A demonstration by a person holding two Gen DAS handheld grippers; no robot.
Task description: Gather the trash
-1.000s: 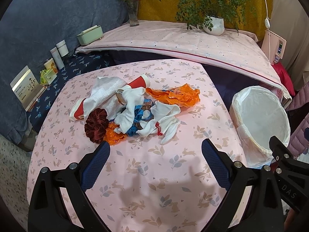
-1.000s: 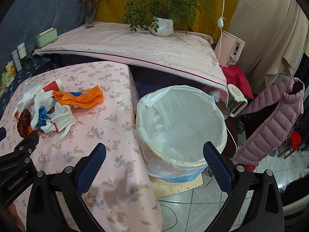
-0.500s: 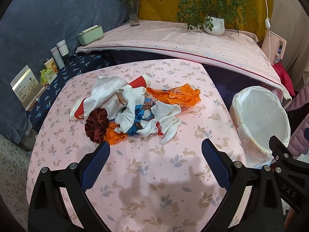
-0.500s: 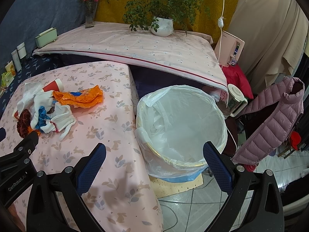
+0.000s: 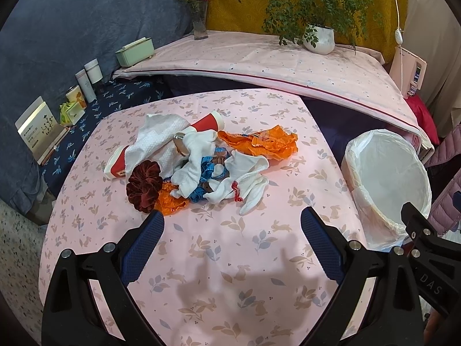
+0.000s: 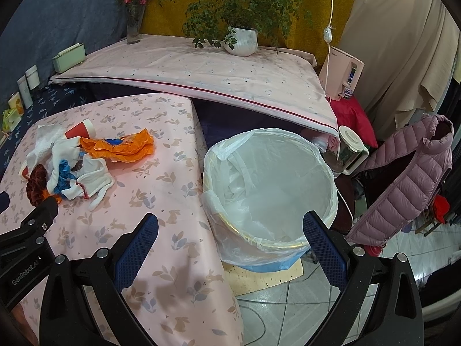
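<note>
Left gripper (image 5: 232,227) gapes before trash pile (image 5: 201,170) stretching left-right.

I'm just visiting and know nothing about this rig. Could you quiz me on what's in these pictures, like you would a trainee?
1. True or false: the left gripper is holding the orange wrapper.
2. What lines the bin?
3. Which lies nearest the left gripper: A) red paper cup, B) dark red scrunchie, C) potted plant?

Key: 1 false, both grippers are open and hold nothing; 2 a clear plastic bag; 3 B.
</note>
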